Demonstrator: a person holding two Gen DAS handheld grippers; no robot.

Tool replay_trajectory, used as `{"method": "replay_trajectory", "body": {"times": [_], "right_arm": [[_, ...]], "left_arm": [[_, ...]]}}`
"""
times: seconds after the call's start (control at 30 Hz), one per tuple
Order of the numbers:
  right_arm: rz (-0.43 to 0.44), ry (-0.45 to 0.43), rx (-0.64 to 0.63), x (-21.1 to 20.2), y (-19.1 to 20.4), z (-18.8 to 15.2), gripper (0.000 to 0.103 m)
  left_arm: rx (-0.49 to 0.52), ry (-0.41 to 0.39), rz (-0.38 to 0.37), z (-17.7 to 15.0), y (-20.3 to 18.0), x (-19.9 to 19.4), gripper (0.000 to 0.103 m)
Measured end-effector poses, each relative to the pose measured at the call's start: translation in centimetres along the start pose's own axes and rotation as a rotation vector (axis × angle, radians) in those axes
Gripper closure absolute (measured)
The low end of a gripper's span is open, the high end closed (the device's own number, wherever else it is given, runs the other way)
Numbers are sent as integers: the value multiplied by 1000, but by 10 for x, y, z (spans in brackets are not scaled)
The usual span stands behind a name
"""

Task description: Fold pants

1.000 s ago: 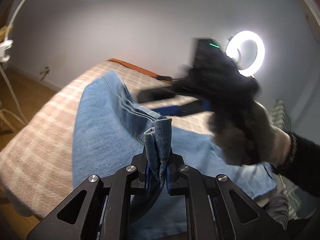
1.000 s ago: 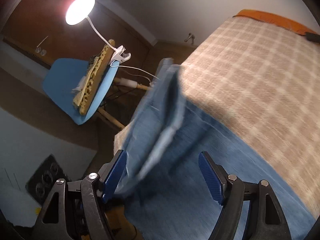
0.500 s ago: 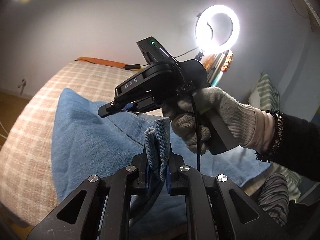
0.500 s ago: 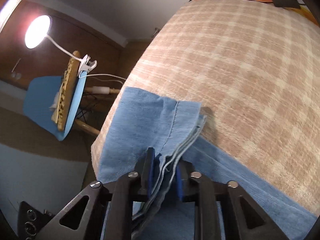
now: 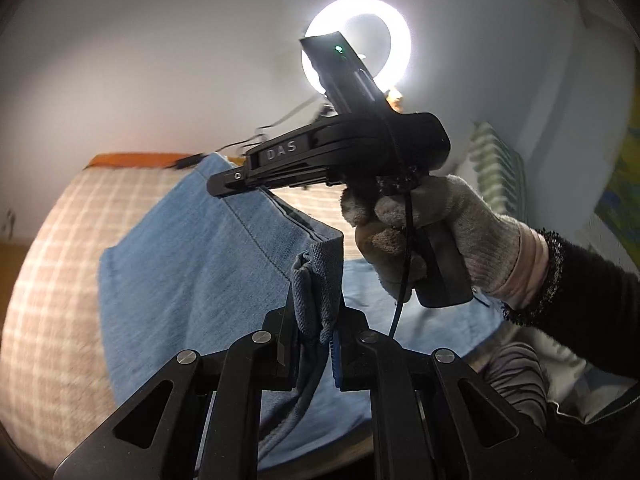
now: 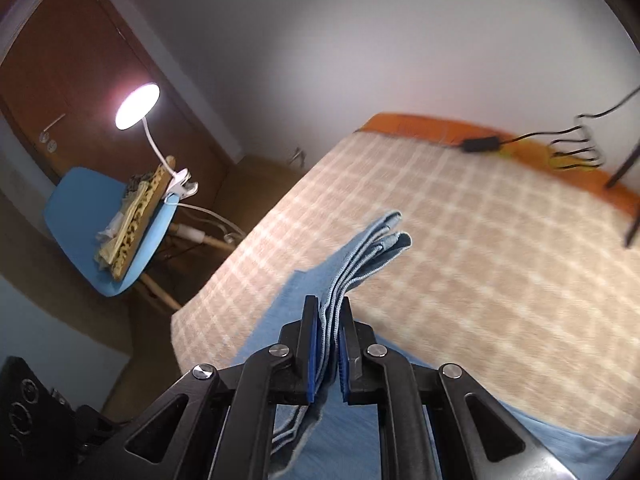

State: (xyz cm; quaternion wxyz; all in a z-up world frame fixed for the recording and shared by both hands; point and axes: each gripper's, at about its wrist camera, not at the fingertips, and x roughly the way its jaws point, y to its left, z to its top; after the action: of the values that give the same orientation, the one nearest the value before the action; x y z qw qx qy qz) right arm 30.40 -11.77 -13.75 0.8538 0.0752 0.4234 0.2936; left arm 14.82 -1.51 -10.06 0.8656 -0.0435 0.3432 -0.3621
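Blue denim pants (image 5: 192, 280) lie on a beige checked bed (image 5: 52, 280), with one end lifted off it. My left gripper (image 5: 316, 320) is shut on a bunched corner of the denim. In the left wrist view a gloved hand (image 5: 420, 232) holds my right gripper (image 5: 224, 178) above the fabric, at the far edge of the raised fold. In the right wrist view my right gripper (image 6: 328, 320) has its jaws closing on several stacked hem layers of the pants (image 6: 372, 252), and the pads press on them. The hems stick out past the fingertips over the bed (image 6: 480, 260).
A blue chair (image 6: 80, 216) with a clip lamp (image 6: 138, 104) stands beyond the bed's left edge. A power adapter with cables (image 6: 480, 144) and a dark stand leg (image 6: 632, 200) are at the far orange edge. A ring light (image 5: 360, 40) and a striped pillow (image 5: 496, 168) are to the right.
My right gripper went from wide open to closed on the stacked hems, then lifted them. Both grippers rose and the held end of the denim came up off the bed.
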Motion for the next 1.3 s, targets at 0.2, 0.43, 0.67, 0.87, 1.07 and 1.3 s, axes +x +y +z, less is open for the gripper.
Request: {"method": "replay_trajectory", "body": {"times": [0.2, 0.43, 0.67, 0.87, 1.07, 1.3], "right_arm": [[-77, -37, 23, -56, -40, -23, 97], [-136, -78, 67, -114, -87, -57, 97], [-225, -82, 102, -151, -127, -89, 97], [-299, -81, 99, -183, -154, -110, 97], [-360, -70, 116, -215, -190, -131, 97], [-439, -74, 162, -255, -228, -160, 97]], "left_arm": [[27, 28, -90, 5, -36, 28, 93], [56, 73, -195, -3, -81, 68, 93], [99, 123, -277, -7, -129, 116, 93], [146, 160, -337, -11, -167, 138, 93], [186, 199, -402, -16, -203, 155, 93], [220, 232, -482, -22, -244, 179, 93]]}}
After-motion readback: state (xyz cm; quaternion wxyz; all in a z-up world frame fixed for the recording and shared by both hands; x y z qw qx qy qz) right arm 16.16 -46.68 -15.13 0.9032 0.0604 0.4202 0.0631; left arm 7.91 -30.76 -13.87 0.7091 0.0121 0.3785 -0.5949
